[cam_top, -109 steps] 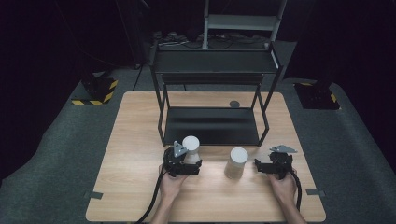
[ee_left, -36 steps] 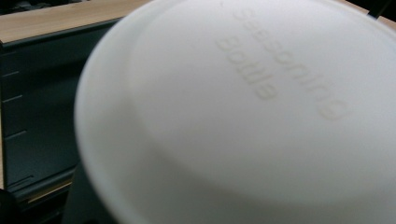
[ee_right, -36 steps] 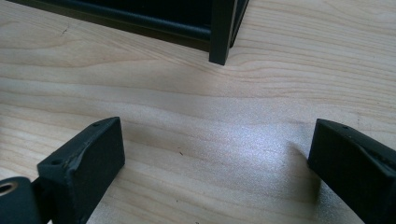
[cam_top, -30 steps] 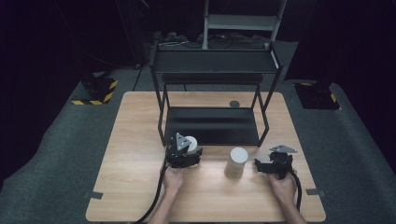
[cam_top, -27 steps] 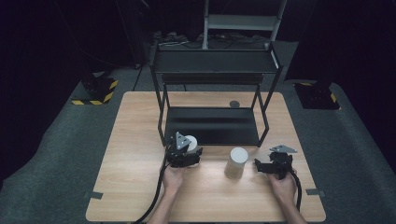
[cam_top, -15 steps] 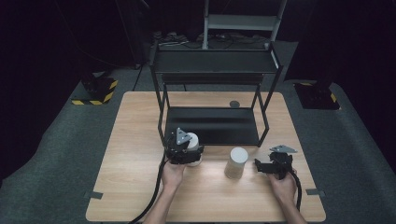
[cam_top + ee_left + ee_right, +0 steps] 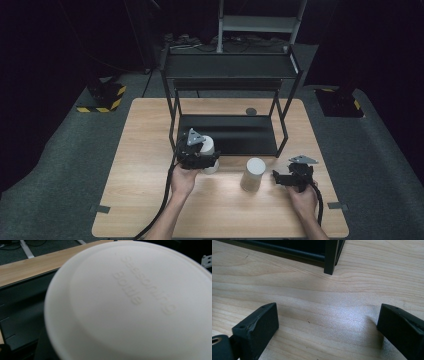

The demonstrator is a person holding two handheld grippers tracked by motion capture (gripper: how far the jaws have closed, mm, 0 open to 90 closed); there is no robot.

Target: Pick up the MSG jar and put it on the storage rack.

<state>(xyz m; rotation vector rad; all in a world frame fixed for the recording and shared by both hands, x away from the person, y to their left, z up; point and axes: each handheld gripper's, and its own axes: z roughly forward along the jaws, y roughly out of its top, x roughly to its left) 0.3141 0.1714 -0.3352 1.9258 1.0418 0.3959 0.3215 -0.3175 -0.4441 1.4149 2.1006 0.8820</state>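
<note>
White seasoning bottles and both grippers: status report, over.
Left gripper shut on white seasoning bottle. Right gripper open, empty. Second white bottle upright on table. Black metal rack close ahead.

2 white bottles: one (image 7: 208, 150) at the left gripper (image 7: 200, 159), one (image 7: 252, 174) beside the right gripper (image 7: 285, 177). 1 black rack (image 7: 227, 80) ahead of both. 1 table (image 7: 140, 200).

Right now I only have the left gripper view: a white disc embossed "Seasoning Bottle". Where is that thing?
Observer: The white bottle is held in the left gripper, at the front of the black rack's lower shelf.
Operator: Anything else on the table?
Observer: A second pale bottle stands upright on the table, between the two grippers.
Operator: Right gripper?
Observer: The right gripper is open and empty, over bare wood.
</note>
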